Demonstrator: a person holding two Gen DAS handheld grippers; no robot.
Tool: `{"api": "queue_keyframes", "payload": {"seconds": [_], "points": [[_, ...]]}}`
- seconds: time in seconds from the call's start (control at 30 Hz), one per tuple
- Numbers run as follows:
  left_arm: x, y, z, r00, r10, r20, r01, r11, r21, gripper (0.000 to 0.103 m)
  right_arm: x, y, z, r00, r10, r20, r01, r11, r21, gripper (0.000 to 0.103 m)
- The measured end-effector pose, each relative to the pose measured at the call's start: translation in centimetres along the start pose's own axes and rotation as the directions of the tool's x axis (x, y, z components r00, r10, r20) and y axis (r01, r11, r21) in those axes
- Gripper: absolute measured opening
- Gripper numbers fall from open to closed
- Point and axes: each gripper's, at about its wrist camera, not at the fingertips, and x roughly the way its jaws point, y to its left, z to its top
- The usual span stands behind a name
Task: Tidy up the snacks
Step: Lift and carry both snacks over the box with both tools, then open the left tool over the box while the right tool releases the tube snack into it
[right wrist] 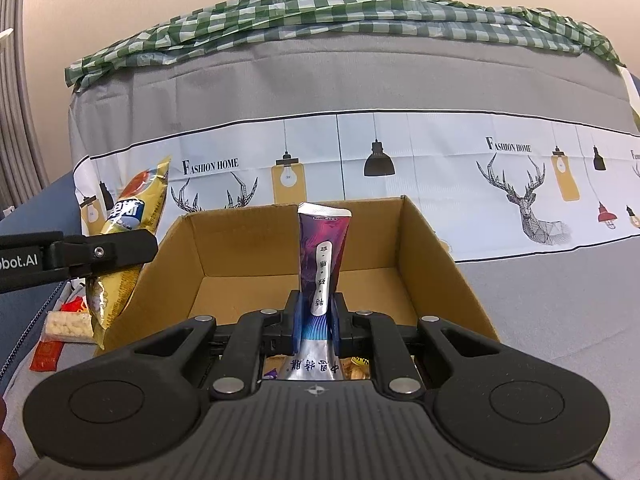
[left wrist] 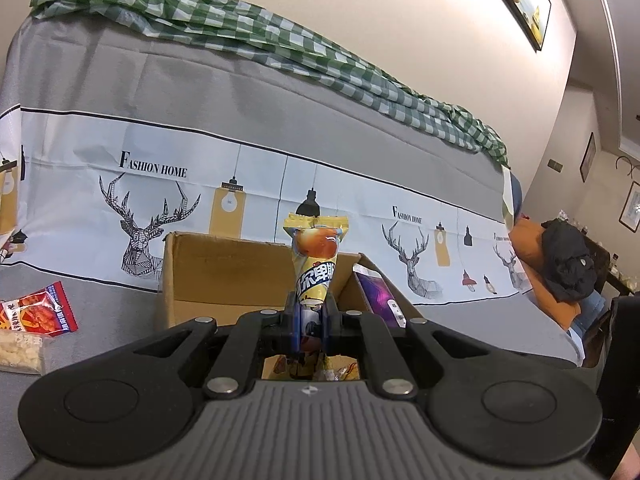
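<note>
Both tongs gripping snacks over the box

Left tongs [left wrist: 310, 320] clamp a yellow packet [left wrist: 316, 256]; right tongs [right wrist: 316, 316] clamp a purple packet [right wrist: 322, 256] above the box [right wrist: 432, 248]. Only the left view shows a red packet [left wrist: 38, 308] at 9 o'clock.

Both grippers: black linkage arms, silver pivot pins, ribbed grey base, round black side caps. Blue-padded fingers [right wrist: 299, 320]. Left gripper [right wrist: 110, 254] side-on: white "bot.AI" lettering, one screw.
</note>
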Motion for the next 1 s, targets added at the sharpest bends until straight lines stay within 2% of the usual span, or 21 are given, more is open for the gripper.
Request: {"api": "queue_keyframes", "payload": {"seconds": [0.47,0.67,0.7,0.73,0.77,0.8,0.83,0.87,1.0], "points": [[0.2,-0.2,-0.2,1.0,0.003,-0.006,-0.003,1.0,0.008,0.01,0.0,0.1,-0.1,1.0,0.002,0.008,-0.002,1.0,-0.008,0.012],[0.4,-0.1,-0.3,0.999,-0.024,-0.026,0.024,1.0,0.0,0.01,0.0,0.1,-0.1,1.0,-0.008,0.007,0.008,1.0,-0.008,0.012],[0.6,-0.1,-0.3,0.999,-0.035,-0.038,0.035,0.999,-0.002,0.016,0.0,0.0,0.0,1.0,-0.019,0.01,0.019,1.0,-0.004,0.012],[0.8,-0.1,-0.4,0.998,-0.042,-0.052,0.042,0.999,-0.004,0.022,0.0,-0.1,0.0,1.0,-0.029,0.013,0.029,1.0,0.0,0.014],[0.9,0.0,-0.5,0.997,-0.043,-0.06,0.042,0.999,-0.008,0.034,0.1,-0.2,0.0,0.999,-0.037,0.01,0.037,0.999,0.007,0.023],[0.8,0.1,-0.5,0.997,-0.039,-0.059,0.039,0.999,-0.01,0.036,0.1,-0.3,0.0,0.999,-0.045,0.006,0.045,0.999,0.015,0.031],[0.8,0.2,-0.5,0.998,-0.033,-0.056,0.032,0.999,-0.011,0.036,0.1,-0.5,0.0,0.998,-0.055,0.005,0.055,0.998,0.025,0.049],[0.7,0.3,-0.4,0.998,-0.029,-0.053,0.029,0.999,-0.015,0.036,0.1,-0.6,0.0,0.998,-0.068,0.009,0.068,0.997,0.032,0.057],[0.2,1.8,0.1,0.999,-0.006,-0.043,0.003,0.997,-0.071,0.037,0.1,-0.7,0.1,0.997,-0.079,0.02,0.078,0.996,0.044,0.058]]}}
